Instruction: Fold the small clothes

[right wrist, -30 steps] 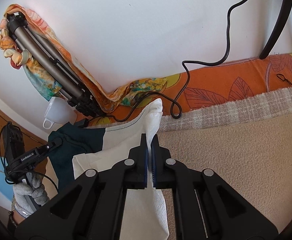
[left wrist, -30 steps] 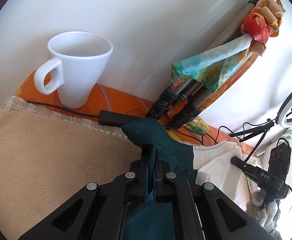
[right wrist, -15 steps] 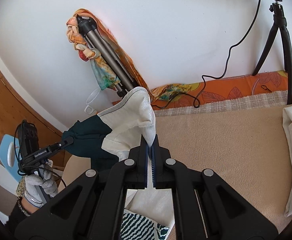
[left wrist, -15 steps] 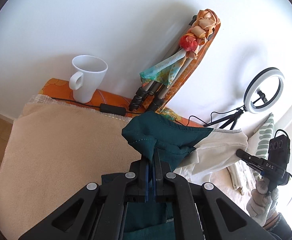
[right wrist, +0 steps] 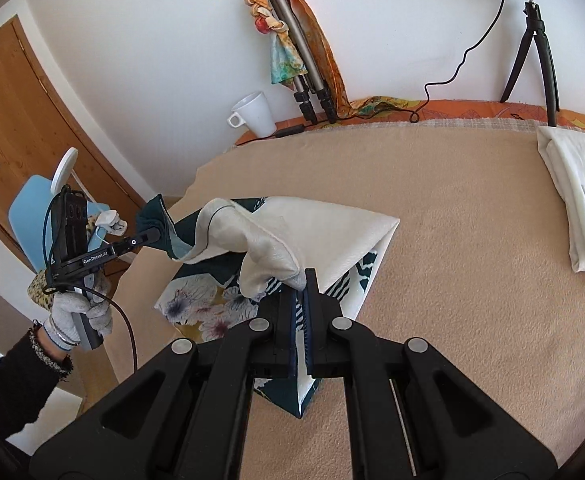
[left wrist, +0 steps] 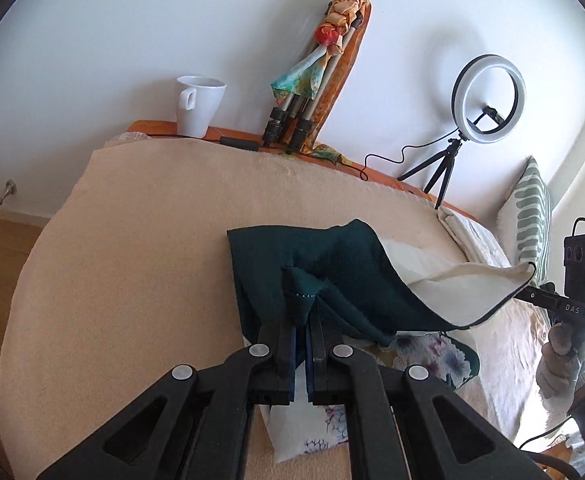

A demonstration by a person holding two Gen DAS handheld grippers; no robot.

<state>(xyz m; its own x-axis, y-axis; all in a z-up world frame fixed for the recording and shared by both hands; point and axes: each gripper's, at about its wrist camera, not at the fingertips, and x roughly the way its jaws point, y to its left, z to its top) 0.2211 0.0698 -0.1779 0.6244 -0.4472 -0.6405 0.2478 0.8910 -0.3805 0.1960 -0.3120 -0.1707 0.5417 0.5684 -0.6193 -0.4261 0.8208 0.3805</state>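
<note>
Teal cloth is pinched in the left gripper, its lifted edge stretching rightward above the beige blanket. From the right wrist, the right gripper clamps the white corner — both hold equally, mug well beyond.

garment on blanket, mug behind, folded cloth right
</note>
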